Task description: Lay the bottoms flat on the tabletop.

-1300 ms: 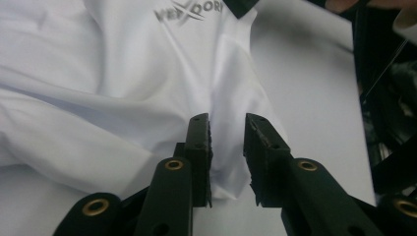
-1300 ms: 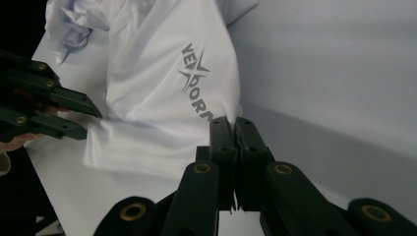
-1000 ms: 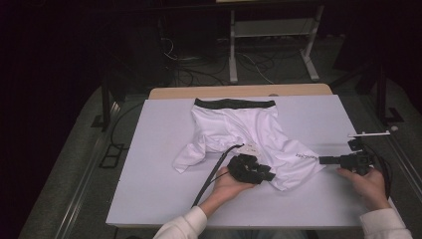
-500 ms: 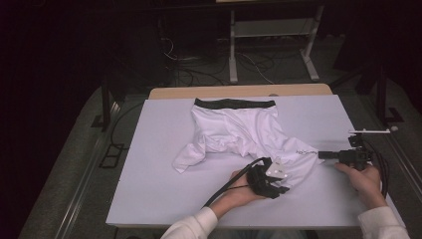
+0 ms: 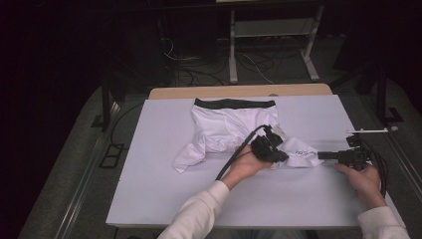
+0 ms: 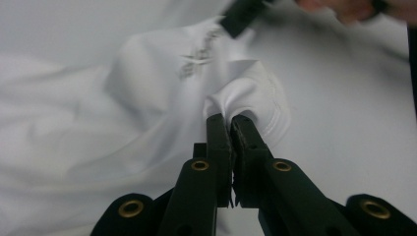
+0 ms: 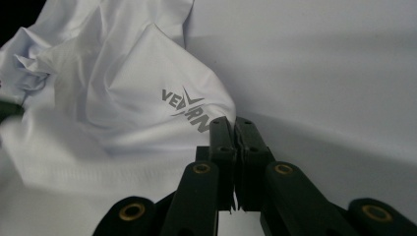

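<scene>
One pair of white shorts (image 5: 226,129) with a dark waistband lies crumpled on the counter (image 5: 149,189); its leg hem at four o'clock is partly hidden by the left gripper (image 6: 230,120), whose fingers have just closed, pinching a hem fold. The right gripper (image 7: 235,123), at three o'clock, pinches the hem edge beside a grey logo (image 7: 187,110). Two grippers, two hands.

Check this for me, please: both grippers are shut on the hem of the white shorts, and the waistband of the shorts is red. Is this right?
Not quite: the waistband is black, not red, as the high view shows. The rest holds: the left gripper is shut on a fold of the white shorts near the hem, and the right gripper is shut on the hem beside the grey logo.
</scene>
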The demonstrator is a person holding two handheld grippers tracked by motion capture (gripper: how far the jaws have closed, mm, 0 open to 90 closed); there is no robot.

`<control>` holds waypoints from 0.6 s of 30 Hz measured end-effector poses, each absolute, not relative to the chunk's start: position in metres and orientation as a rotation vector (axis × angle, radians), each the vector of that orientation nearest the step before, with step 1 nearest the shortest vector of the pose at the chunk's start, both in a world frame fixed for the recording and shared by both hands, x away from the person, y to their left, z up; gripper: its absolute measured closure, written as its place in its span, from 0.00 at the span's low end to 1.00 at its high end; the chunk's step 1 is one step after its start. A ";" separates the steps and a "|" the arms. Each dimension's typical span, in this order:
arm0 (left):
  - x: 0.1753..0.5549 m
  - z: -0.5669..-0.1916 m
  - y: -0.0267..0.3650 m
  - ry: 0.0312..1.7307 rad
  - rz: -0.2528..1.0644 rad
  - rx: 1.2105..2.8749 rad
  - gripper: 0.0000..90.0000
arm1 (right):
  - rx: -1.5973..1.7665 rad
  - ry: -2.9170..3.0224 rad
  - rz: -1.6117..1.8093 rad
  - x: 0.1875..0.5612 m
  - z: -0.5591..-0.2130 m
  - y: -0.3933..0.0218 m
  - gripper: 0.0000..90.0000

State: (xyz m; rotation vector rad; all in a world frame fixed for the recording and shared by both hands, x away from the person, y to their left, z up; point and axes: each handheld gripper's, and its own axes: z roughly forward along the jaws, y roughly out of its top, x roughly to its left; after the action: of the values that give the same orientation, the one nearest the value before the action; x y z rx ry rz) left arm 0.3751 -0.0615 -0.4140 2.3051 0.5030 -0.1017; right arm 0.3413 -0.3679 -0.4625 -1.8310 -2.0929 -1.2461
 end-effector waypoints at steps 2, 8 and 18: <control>0.394 -0.422 -0.055 0.637 -0.162 2.273 0.94 | -1.830 -2.113 -1.235 0.342 -0.462 -0.366 0.96; 0.419 -0.451 -0.040 0.800 -0.194 2.244 0.86 | -1.823 -2.136 -1.213 0.342 -0.463 -0.364 0.96; 0.407 -0.432 -0.032 0.731 -0.115 2.183 0.70 | -1.829 -2.126 -1.208 0.343 -0.464 -0.365 0.96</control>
State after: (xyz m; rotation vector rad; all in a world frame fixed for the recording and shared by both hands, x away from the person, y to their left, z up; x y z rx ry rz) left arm 0.4067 -0.0323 -0.4321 2.1832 0.7308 -0.1151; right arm 0.3429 -0.3652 -0.4645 -1.8293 -2.1263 -1.2075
